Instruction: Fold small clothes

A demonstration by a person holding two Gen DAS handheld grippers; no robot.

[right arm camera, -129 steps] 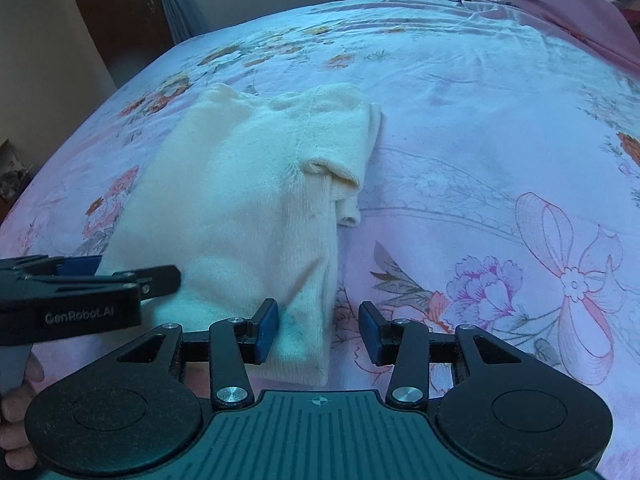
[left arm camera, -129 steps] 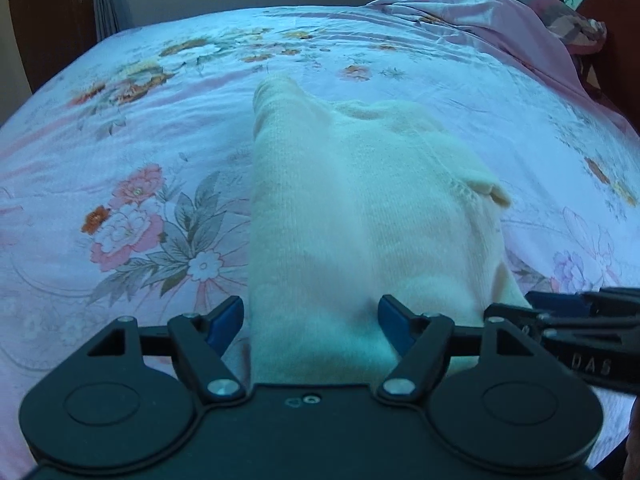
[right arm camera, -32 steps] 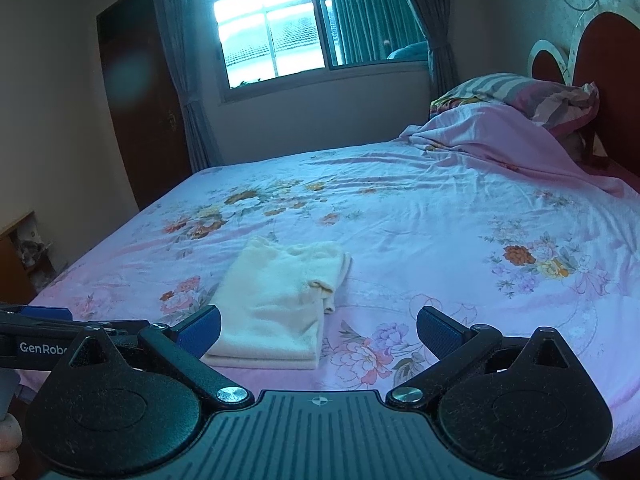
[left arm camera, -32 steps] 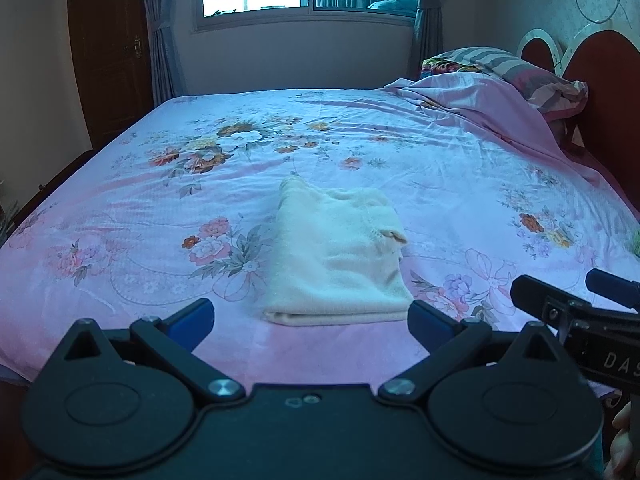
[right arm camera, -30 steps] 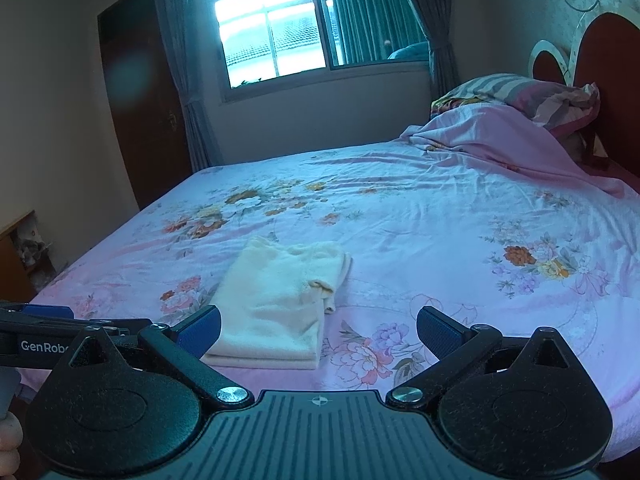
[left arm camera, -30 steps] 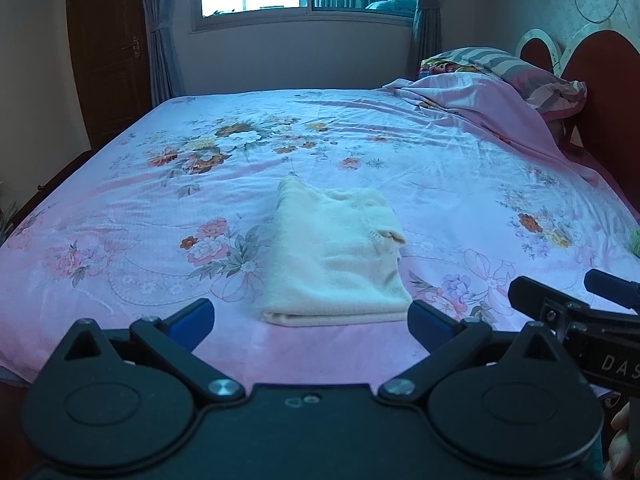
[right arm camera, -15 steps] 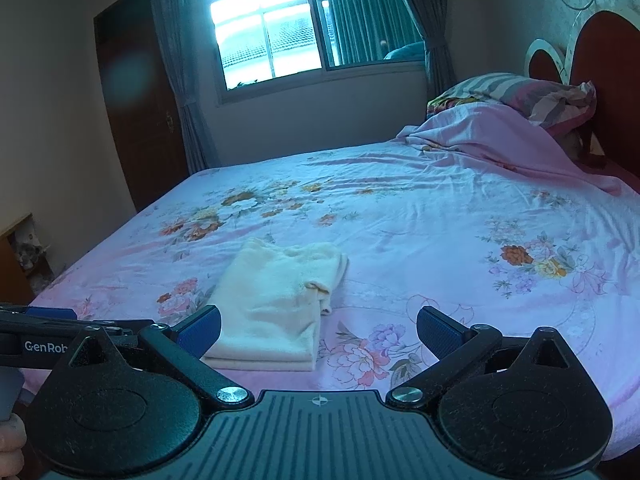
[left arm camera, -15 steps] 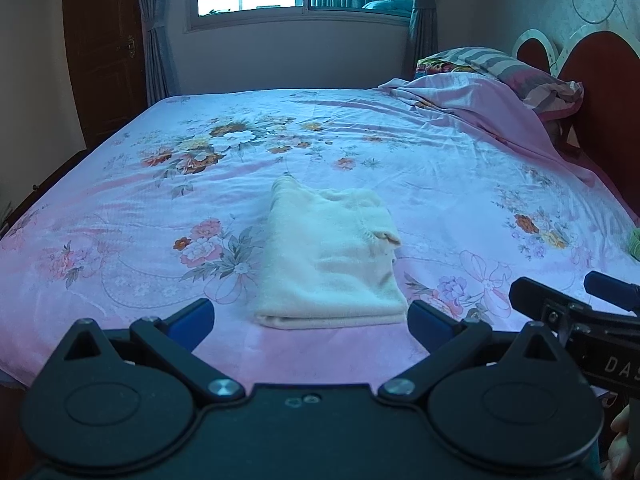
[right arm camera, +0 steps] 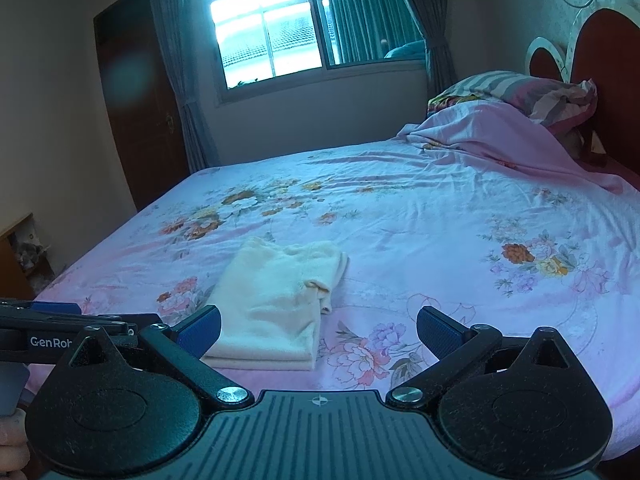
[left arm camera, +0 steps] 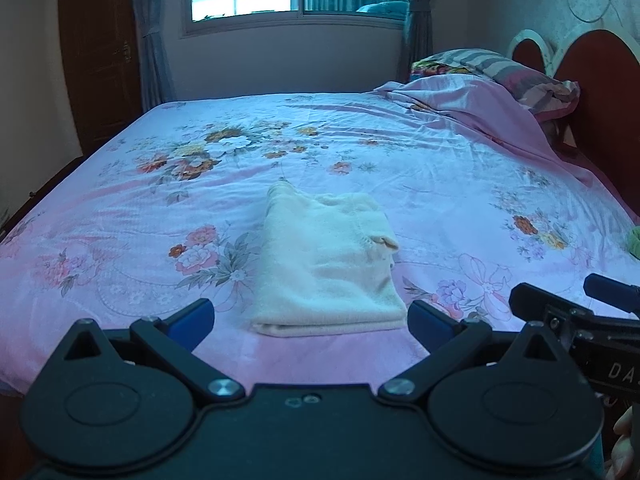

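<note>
lying folded in a neat stack near the front edge of the bed [left arm camera: 440,168]: cream garment [left arm camera: 326,272]. hovering apart and empty, both: left hand-held gripper [left arm camera: 310,316], right hand-held gripper [right arm camera: 318,326]. looking finished; maybe only tidying remaining.

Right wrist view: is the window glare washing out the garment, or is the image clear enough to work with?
Right wrist view: the window is blown out, with a faint flare spot on the door, yet the folded garment stays sharp and evenly lit. Left wrist view: bluish cast, fisheye bending at the edges, garment in focus.
</note>
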